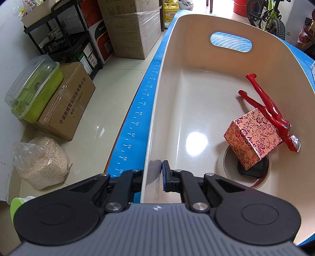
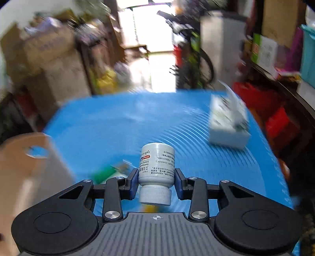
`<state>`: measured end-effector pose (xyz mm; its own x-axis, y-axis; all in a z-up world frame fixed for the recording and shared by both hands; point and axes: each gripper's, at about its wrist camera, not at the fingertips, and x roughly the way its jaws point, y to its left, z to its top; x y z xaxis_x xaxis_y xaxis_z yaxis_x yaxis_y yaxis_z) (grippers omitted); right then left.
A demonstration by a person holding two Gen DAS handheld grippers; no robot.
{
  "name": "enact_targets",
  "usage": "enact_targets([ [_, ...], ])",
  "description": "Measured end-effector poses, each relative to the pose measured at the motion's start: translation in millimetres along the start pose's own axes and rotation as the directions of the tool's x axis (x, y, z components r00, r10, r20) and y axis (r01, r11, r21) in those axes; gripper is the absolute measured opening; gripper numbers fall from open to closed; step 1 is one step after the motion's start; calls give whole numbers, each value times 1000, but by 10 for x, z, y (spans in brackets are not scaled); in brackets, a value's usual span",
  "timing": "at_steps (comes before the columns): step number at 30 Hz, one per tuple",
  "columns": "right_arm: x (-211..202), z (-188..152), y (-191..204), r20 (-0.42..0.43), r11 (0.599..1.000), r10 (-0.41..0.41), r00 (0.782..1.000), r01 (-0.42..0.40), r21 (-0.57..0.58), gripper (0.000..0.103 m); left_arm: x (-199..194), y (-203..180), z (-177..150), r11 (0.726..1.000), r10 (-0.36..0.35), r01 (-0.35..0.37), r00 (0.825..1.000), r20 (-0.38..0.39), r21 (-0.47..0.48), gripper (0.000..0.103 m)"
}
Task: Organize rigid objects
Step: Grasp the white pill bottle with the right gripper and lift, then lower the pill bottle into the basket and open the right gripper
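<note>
Left hand-held gripper (image 1: pixel 156 177) clamped on beige bin (image 1: pixel 169 82) wall. Right hand-held gripper (image 2: pixel 156 181) clamped on white pill bottle (image 2: pixel 156 167), cap toward camera, above blue table (image 2: pixel 122 122).

Place: cluttered home storeroom or garage.
Evidence left of the fingers: stacked cardboard boxes (image 1: pixel 130 29), black shelving (image 1: pixel 65 39), a rice bag (image 1: pixel 42 162) on the tiled floor.
Evidence ahead: bicycle (image 1: pixel 265 15), yellow detergent jug (image 1: pixel 171 12).
</note>
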<state>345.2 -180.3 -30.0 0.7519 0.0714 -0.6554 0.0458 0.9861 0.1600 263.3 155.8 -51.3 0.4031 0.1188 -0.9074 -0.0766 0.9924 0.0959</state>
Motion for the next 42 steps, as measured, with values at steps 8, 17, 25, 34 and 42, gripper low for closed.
enact_targets([
  [8, -292, -69, 1132, -6, 942, 255, 967, -250, -224, 44, -5, 3, 4, 1000, 2, -2, 1000, 0, 2, 12],
  [17, -83, -322, 1743, -148, 897, 262, 954, -298, -328, 44, -8, 5, 6, 1000, 2, -2, 1000, 1, 5, 12],
  [25, 91, -512, 1784, -213, 881, 186, 959, -259, -396, 44, -12, -5, 12, 1000, 4, -4, 1000, 2, 7, 12],
  [34, 69, -496, 1749, -226, 873, 198, 954, -277, -402, 52, -16, -25, 18, 1000, 8, -8, 1000, 2, 10, 12],
  [42, -106, -344, 1627, -183, 890, 244, 952, -295, -349, 64, -16, -23, 17, 1000, 8, -8, 1000, 2, 10, 12],
])
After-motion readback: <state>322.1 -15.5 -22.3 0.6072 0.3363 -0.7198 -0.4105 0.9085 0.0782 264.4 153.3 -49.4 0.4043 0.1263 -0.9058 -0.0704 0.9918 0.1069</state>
